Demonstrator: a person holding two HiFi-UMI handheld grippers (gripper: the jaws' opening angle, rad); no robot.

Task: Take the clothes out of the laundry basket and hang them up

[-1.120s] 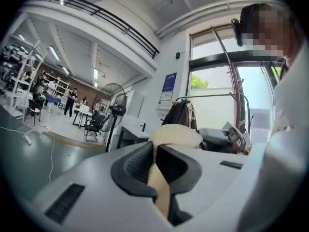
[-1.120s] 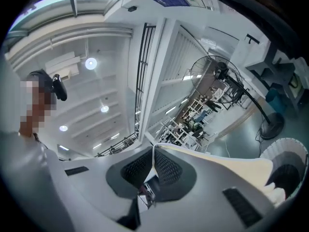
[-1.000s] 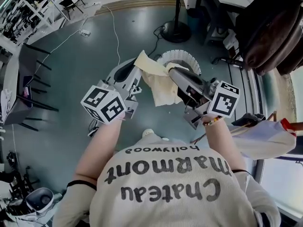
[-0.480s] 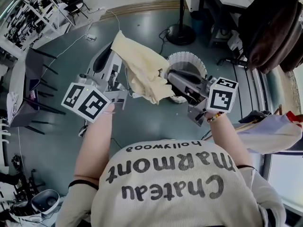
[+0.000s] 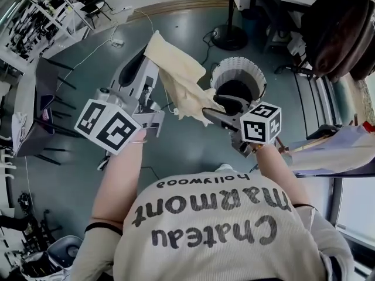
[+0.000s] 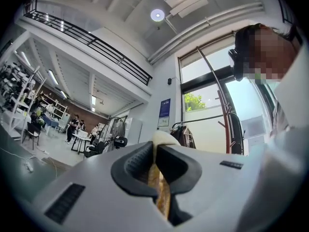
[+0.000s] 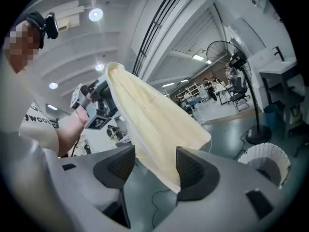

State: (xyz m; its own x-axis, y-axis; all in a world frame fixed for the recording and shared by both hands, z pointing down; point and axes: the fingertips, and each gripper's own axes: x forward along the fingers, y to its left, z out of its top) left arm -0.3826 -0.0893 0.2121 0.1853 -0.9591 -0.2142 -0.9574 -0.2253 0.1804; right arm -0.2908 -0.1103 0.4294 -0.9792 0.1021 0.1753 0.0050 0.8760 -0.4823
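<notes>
A pale yellow cloth point(image 5: 179, 78) hangs in the air above the floor. My left gripper point(image 5: 152, 47) is shut on its top corner and holds it up; in the left gripper view the cloth point(image 6: 159, 197) is pinched between the closed pads. My right gripper point(image 5: 218, 111) sits lower, at the cloth's bottom edge. Its jaws have just been opening and now stand wide. In the right gripper view the cloth point(image 7: 154, 124) dangles loosely between the spread pads point(image 7: 195, 170), not pressed. The white laundry basket point(image 5: 253, 75) stands on the floor just beyond the right gripper.
A fan's round base point(image 5: 229, 37) and cables lie past the basket. Dark coats point(image 5: 340, 28) hang at the top right, and a light garment on a hanger point(image 5: 337, 157) is at the right. Desks and chairs point(image 5: 29, 98) line the left side.
The left gripper has lifted the cloth up and leftward. The right gripper, earlier shut on the cloth, has let go, opened wide and dropped toward the cloth's lower edge.
</notes>
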